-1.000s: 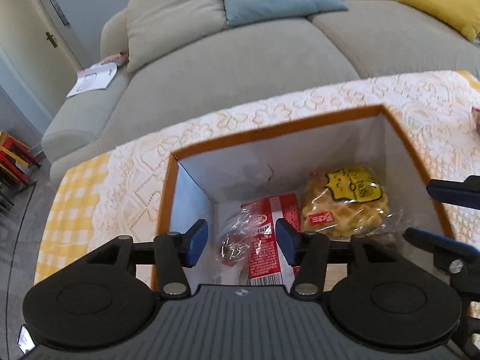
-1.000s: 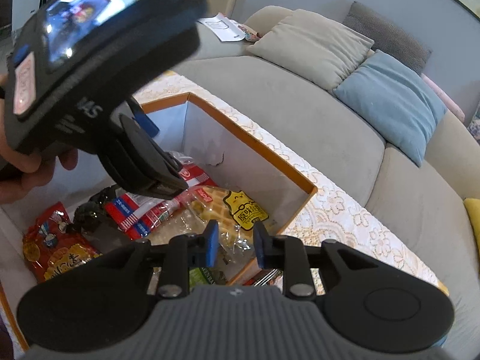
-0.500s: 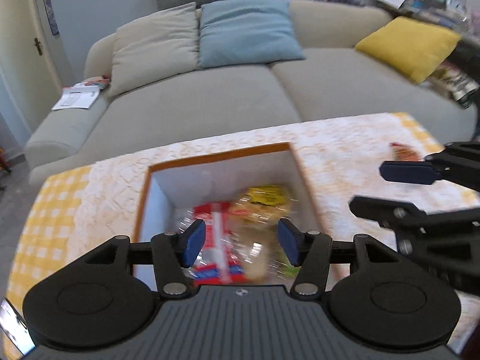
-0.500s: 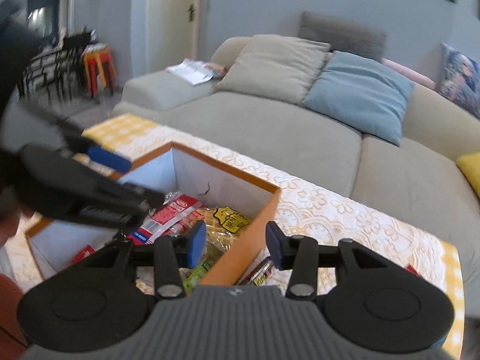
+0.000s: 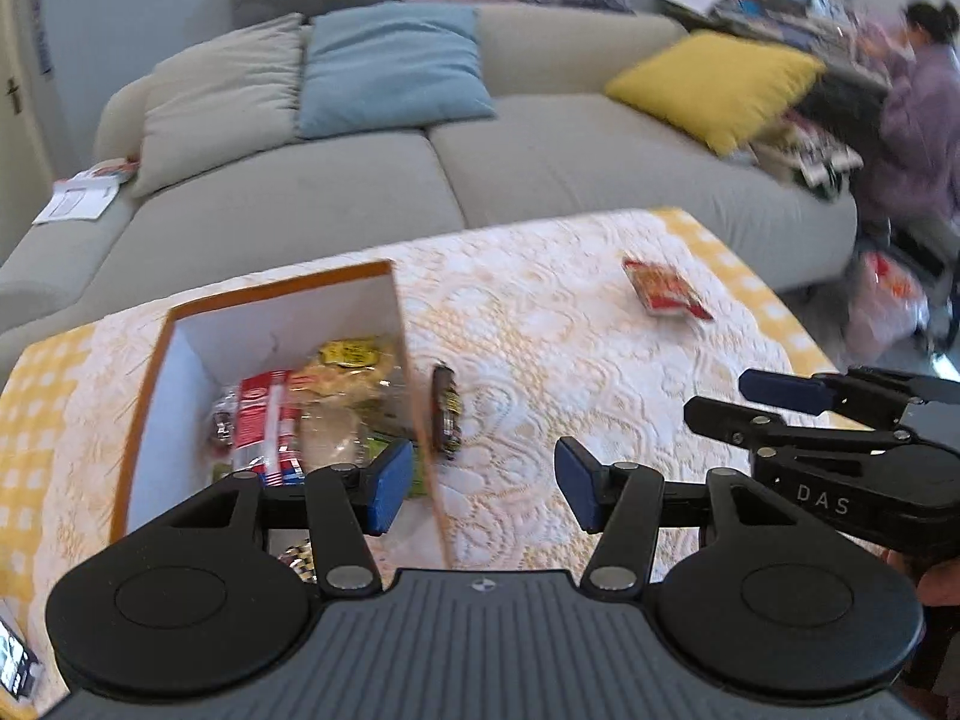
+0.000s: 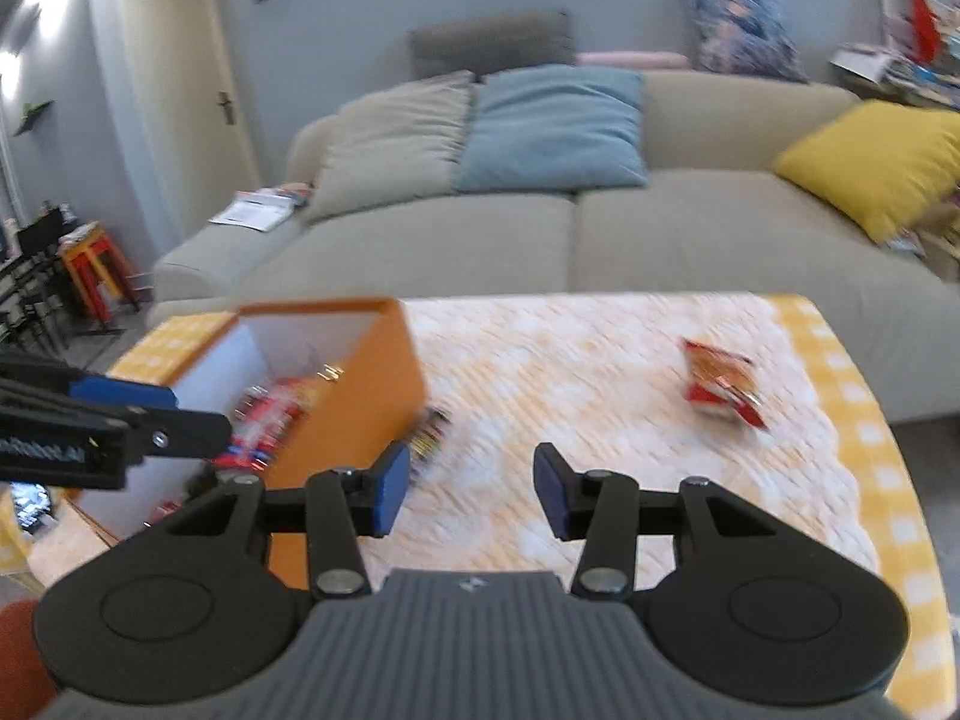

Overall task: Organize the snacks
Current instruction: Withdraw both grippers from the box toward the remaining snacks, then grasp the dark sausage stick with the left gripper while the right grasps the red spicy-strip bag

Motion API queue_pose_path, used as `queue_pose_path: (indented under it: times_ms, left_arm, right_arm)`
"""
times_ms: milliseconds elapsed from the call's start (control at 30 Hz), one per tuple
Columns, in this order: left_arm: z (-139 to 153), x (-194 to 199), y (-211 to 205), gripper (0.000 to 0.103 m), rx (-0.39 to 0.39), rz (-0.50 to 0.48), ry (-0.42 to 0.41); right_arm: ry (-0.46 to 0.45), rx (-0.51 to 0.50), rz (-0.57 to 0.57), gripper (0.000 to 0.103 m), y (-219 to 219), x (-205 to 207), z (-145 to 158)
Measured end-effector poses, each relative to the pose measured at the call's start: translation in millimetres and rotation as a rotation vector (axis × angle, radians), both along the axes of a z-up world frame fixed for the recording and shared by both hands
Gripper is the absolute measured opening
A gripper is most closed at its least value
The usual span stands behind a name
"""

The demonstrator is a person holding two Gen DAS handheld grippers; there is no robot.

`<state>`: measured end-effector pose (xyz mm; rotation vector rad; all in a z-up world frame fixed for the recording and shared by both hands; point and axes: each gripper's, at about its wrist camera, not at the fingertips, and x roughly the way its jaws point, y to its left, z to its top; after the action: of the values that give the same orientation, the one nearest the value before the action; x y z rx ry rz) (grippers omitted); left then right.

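An orange box (image 5: 273,291) with white inner walls stands on the table at the left and holds several snack packs, among them a red pack (image 5: 267,420) and a yellow waffle pack (image 5: 354,363). The box also shows in the right wrist view (image 6: 360,396). A dark snack bar (image 5: 446,405) lies on the cloth just right of the box (image 6: 431,429). A red snack bag (image 5: 663,288) lies far right (image 6: 720,384). My left gripper (image 5: 483,489) is open and empty above the box's right wall. My right gripper (image 6: 471,495) is open and empty above the cloth.
The table carries a white lace cloth (image 5: 570,324) over yellow check. A grey sofa (image 5: 420,180) with beige, blue and yellow cushions stands behind it. A person (image 5: 918,102) sits at the far right. Red stools (image 6: 96,264) stand at the left.
Both grippers have drawn back and up out of the box and turned right. The right gripper's jaws have opened wider. The snack bar and red bag have come into view.
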<state>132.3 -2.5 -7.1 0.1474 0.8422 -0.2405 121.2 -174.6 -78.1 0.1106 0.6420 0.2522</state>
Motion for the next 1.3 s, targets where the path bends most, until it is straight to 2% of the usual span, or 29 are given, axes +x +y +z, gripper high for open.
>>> queue_pose_path:
  times_ms: [133, 267, 367, 433, 600, 800, 967, 1033, 1200, 1300]
  left_arm:
    - [-11.4, 22.1, -15.4, 0.065, -0.004, -0.03, 0.08]
    - [-21.2, 49.0, -33.2, 0.065, 0.051, -0.043, 0.138]
    - [-32.8, 68.2, -50.2, 0.064, 0.138, -0.076, 0.165]
    - [-44.0, 83.0, -60.1, 0.055, 0.192, -0.082, 0.202]
    - [-70.8, 130.4, -64.5, 0.055, 0.241, 0.009, 0.323]
    - [-104.3, 173.1, -65.1, 0.055, 0.322, 0.097, 0.424]
    - [-122.8, 183.2, -83.9, 0.049, 0.479, 0.058, 0.413]
    - [-133.1, 188.4, -89.2, 0.043, 0.539, 0.062, 0.433]
    - [-157.5, 194.5, -100.3, 0.043, 0.67, 0.065, 0.458]
    - [-167.6, 199.8, -98.9, 0.043, 0.691, 0.084, 0.478]
  right_arm:
    - [0.011, 0.024, -0.018, 0.045, -21.5, 4.1, -10.4]
    - [0.022, 0.03, -0.021, 0.045, -35.6, 15.2, -22.9]
    - [0.006, 0.017, -0.032, 0.045, -45.5, 25.2, -35.0]
    - [0.003, 0.007, -0.043, 0.045, -50.8, 32.6, -45.3]
    - [-0.01, 0.001, -0.03, 0.045, -58.5, 53.7, -71.6]
    - [-0.011, -0.007, -0.03, 0.045, -63.7, 75.4, -84.3]
    - [-0.001, 0.044, -0.061, 0.045, -77.7, 87.6, -87.4]
    - [0.003, 0.063, -0.074, 0.045, -83.4, 91.7, -88.8]
    - [-0.001, 0.083, -0.113, 0.045, -94.0, 99.7, -89.4]
    - [-0.018, 0.074, -0.148, 0.045, -100.1, 103.3, -89.2]
